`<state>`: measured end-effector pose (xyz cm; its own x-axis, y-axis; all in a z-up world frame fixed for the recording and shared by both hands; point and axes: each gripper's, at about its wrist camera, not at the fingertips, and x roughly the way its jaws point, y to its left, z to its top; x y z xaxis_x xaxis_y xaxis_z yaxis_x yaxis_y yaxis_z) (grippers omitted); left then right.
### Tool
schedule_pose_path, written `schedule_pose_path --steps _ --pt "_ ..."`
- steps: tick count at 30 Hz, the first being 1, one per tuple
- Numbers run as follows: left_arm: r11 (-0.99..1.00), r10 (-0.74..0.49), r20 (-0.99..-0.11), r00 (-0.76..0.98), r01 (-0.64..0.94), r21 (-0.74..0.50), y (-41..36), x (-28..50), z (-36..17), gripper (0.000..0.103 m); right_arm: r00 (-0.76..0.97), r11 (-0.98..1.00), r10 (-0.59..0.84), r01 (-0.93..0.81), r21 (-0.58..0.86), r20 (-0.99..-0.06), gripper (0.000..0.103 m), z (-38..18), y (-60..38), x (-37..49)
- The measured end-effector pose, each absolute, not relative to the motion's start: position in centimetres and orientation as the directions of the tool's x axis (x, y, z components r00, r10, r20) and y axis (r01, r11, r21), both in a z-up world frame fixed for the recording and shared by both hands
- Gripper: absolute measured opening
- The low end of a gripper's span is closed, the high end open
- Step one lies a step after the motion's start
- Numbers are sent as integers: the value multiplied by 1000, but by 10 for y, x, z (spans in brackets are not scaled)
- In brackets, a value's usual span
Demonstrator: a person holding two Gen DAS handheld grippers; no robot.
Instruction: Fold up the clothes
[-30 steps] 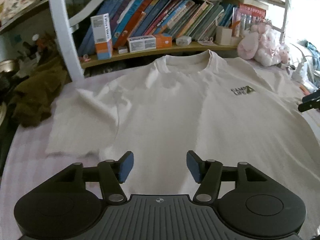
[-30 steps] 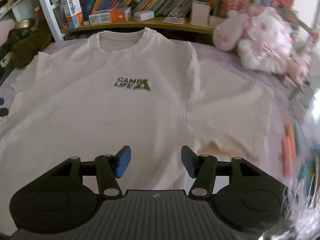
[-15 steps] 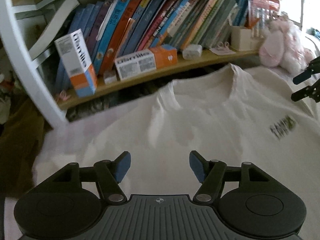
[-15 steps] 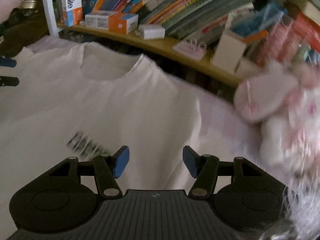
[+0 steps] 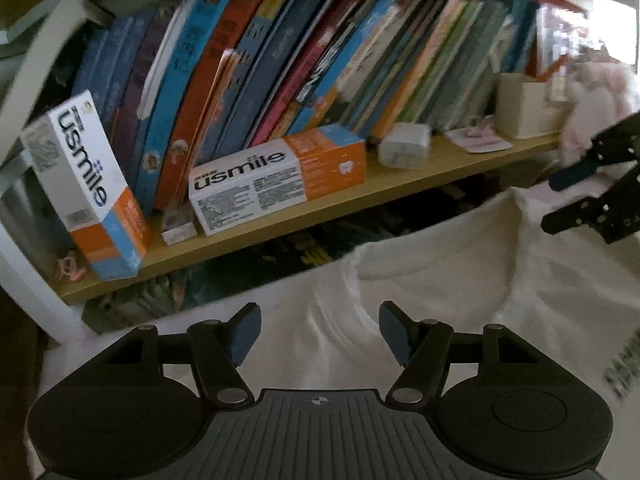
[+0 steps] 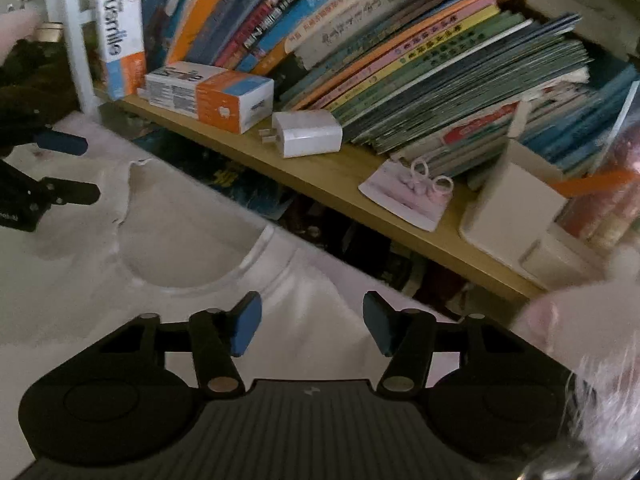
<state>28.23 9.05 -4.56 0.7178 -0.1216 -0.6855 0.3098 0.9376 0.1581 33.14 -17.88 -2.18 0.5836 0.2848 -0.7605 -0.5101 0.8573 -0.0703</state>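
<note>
A white T-shirt (image 5: 460, 280) lies flat on the bed, its neck toward the bookshelf. My left gripper (image 5: 320, 332) hovers over the shirt's shoulder beside the collar (image 5: 356, 260), open, with nothing pinched. My right gripper (image 6: 312, 326) hangs over the other shoulder next to the collar (image 6: 260, 256). Its jaws are closing, with only fabric lying below them and the pads not pressing on it. Each gripper shows in the other's view: the right gripper (image 5: 576, 196) at the right edge, the left gripper (image 6: 64, 168) at the left edge.
A low wooden shelf (image 5: 360, 196) runs just behind the shirt's neck, packed with leaning books (image 5: 280, 60). On it stand two usmile boxes (image 5: 276, 180), a white charger (image 6: 308, 132) and a beige holder (image 6: 512, 208). A pink plush toy (image 5: 600, 96) sits at the right.
Both grippers have travelled forward over the shirt from its lower half to the shoulders by the collar, so the shelf now fills both views. The right jaws have narrowed a little.
</note>
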Motion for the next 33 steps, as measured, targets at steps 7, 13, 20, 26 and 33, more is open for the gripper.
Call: schedule_pose_path --steps 7,13,20,26,33 --pt "981 -89 -731 677 188 54 101 329 -69 62 555 925 298 -368 92 -777 12 -45 -181 374" --pt "984 -153 -738 657 172 -51 114 334 -64 69 550 941 299 -305 147 -780 15 -44 -186 386" --pt "938 -244 -681 691 347 17 146 302 -40 74 561 910 378 -373 183 -736 32 -30 -205 372" --pt "925 -169 -758 630 368 99 144 317 -67 61 534 901 349 -418 118 -770 35 -41 -184 377" --pt "930 -254 -730 634 366 -5 131 325 -72 4 557 926 290 -370 80 -778 6 -48 -179 376"
